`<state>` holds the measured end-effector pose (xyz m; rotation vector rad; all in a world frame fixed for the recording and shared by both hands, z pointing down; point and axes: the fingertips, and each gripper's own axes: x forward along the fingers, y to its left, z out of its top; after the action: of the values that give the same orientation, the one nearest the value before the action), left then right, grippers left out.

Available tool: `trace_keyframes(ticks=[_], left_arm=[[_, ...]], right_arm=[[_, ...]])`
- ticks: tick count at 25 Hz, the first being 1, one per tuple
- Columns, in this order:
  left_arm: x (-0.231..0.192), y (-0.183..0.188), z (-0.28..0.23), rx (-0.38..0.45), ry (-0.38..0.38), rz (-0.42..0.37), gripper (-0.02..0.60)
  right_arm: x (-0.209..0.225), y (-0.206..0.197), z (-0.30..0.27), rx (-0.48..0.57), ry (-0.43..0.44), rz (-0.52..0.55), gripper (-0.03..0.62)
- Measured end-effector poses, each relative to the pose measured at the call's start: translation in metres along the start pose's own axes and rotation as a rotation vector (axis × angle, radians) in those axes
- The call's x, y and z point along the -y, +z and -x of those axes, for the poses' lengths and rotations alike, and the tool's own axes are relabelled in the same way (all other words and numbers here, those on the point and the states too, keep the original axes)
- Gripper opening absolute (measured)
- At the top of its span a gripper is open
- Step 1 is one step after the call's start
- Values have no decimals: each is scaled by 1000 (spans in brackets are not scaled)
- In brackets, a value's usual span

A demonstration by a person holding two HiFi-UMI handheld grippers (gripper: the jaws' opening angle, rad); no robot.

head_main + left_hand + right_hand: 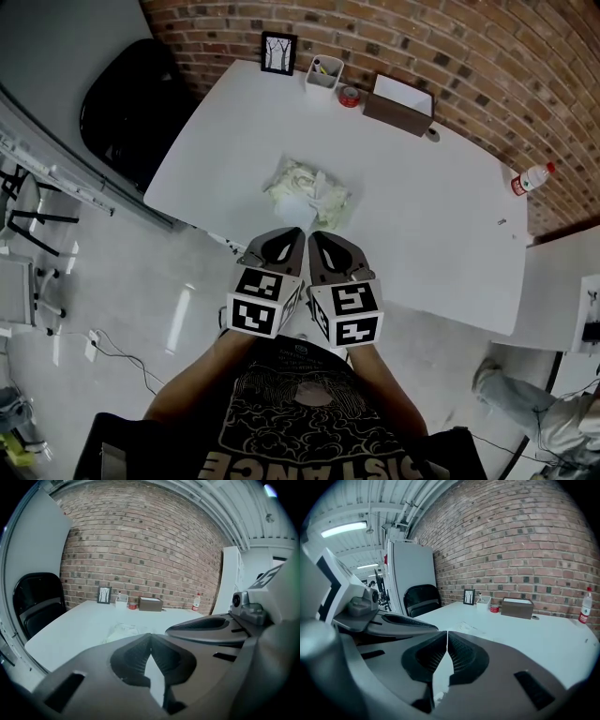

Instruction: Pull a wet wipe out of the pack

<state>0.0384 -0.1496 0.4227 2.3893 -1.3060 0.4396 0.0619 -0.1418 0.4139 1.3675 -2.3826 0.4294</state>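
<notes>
At the upper left of the head view, a black chair [131, 103] stands off the corner of the white table [441, 225]. At lower centre, you hold your left gripper [297, 233] over the table's near edge. Its jaws are pressed together at the tips with nothing between them, as its own view shows [150, 636]. Just above it, at mid-frame, the wet wipe pack [308, 191] lies on the table with crumpled white material showing at its top, apart from both grippers. Your right gripper [315, 235] sits just beside the left one, its jaws likewise closed tip to tip and empty [446, 633]. Along the far edge at the top of the frame, from left to right, stand a picture frame [278, 52], a white cup [323, 72], a red roll [350, 96] and a brown box [398, 104]. At the far right, a bottle [532, 178] lies near the table's edge.
</notes>
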Motion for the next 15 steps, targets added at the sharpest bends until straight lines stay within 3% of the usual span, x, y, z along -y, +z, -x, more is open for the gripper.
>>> trace_keyframes(ticks=[15], left_arm=[[-36, 1, -54, -80, -98, -54, 12]], right_arm=[[27, 0, -62, -65, -71, -11, 19]])
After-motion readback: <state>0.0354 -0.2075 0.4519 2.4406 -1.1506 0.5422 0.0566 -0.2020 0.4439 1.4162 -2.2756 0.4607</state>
